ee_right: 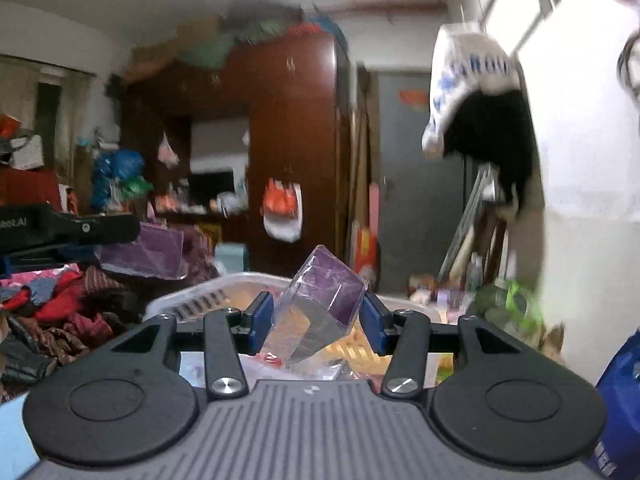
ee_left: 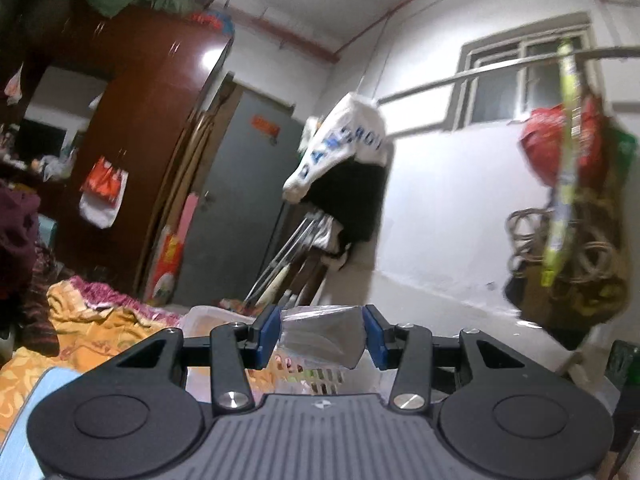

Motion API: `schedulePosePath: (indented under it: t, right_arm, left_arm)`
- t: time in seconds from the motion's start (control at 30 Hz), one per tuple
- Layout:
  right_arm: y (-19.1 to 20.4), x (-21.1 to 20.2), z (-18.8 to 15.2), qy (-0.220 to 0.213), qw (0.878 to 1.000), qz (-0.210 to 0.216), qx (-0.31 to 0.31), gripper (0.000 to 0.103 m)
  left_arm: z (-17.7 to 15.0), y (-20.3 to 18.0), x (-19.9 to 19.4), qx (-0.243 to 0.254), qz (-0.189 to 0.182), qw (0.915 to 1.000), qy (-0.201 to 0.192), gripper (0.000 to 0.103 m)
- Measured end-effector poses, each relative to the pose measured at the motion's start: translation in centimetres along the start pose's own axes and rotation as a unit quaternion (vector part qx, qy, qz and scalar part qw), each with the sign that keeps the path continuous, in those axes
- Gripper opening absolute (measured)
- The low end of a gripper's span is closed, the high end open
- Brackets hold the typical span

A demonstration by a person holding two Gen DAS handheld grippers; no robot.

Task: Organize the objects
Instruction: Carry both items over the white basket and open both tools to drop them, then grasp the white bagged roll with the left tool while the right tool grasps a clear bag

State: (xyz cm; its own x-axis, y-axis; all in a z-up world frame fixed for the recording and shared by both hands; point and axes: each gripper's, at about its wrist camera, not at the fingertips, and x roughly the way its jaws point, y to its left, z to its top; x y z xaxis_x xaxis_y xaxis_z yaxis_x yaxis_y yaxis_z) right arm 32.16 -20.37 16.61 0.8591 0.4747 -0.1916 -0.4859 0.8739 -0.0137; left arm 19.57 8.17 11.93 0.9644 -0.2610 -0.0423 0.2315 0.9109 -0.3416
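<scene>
A clear-wrapped purple box sat tilted between the right gripper pads, clamped at its sides above the far white basket. It appeared light, rigid, with slippery film; flat faces suit gripping. The left gripper likewise pinched a similar wrapped box.

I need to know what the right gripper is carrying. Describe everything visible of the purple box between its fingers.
The purple box is a small carton in clear, glossy plastic wrap, with purple upper faces and a greyish and orange lower side. It sits tilted, one corner up, clamped between the blue pads of the right gripper, above a white slatted basket. Any print is too blurred to read.
</scene>
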Motion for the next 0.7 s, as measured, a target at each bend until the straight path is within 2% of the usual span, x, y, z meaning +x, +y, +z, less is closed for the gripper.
schedulePosePath:
  t: [0.07, 0.1, 0.13, 0.17, 0.2, 0.23, 0.33, 0.43, 0.53, 0.57, 0.63, 0.7]
  right_arm:
    - [-0.4, 2.1, 0.3, 0.017, 1.000, -0.006, -0.001, 0.052]
    - [-0.4, 2.8, 0.2, 0.018, 1.000, -0.016, -0.008, 0.056]
    - [-0.3, 3.2, 0.2, 0.027, 0.999, -0.023, -0.010, 0.074]
    - [-0.3, 3.2, 0.1, 0.034, 0.999, -0.027, -0.007, 0.085]
    - [-0.4, 2.8, 0.1, 0.025, 0.999, -0.026, 0.003, 0.099]
    - [-0.5, 1.9, 0.0, 0.014, 1.000, -0.021, 0.010, 0.103]
    - [-0.7, -0.7, -0.5, -0.004, 1.000, -0.002, 0.022, 0.103]
    - [-1.2, -2.9, -2.2, 0.013, 0.999, 0.004, 0.049, 0.103]
    - [-1.4, -4.1, -5.6, 0.055, 0.996, 0.018, 0.062, 0.103]
    - [-1.4, -4.3, -6.9, 0.067, 0.995, 0.027, 0.062, 0.103]
    - [-1.5, -3.3, -8.7, 0.121, 0.990, 0.031, 0.064, 0.103]
    - [-1.4, -2.4, -9.9, 0.158, 0.984, 0.040, 0.076, 0.103]
  left_arm:
    - [0.4, -0.2, 2.9, 0.007, 0.021, 0.9994, 0.026, 0.050]
    - [0.3, 0.1, 4.1, 0.005, 0.025, 0.9991, 0.034, 0.050]
    - [0.1, 0.3, 4.8, 0.005, 0.028, 0.9989, 0.038, 0.058]
    - [-0.2, 0.5, 5.5, 0.009, 0.034, 0.9983, 0.047, 0.080]
    - [-0.5, 0.7, 5.9, 0.009, 0.040, 0.9976, 0.056, 0.086]
    - [-0.7, 0.8, 5.8, 0.010, 0.039, 0.9974, 0.059, 0.088]
    - [-1.5, 0.8, 4.0, 0.019, 0.022, 0.9981, 0.054, 0.088]
    - [-2.5, 0.4, 0.3, 0.032, 0.015, 0.9982, 0.048, 0.088]
    - [-5.0, -0.5, -4.0, 0.075, 0.000, 0.9961, 0.046, 0.091]
    - [-6.2, -0.8, -5.6, 0.089, -0.006, 0.9947, 0.052, 0.091]
    - [-9.1, -1.4, -8.2, 0.107, -0.016, 0.9916, 0.072, 0.093]
    - [-11.2, -1.7, -9.5, 0.111, -0.020, 0.9890, 0.095, 0.093]
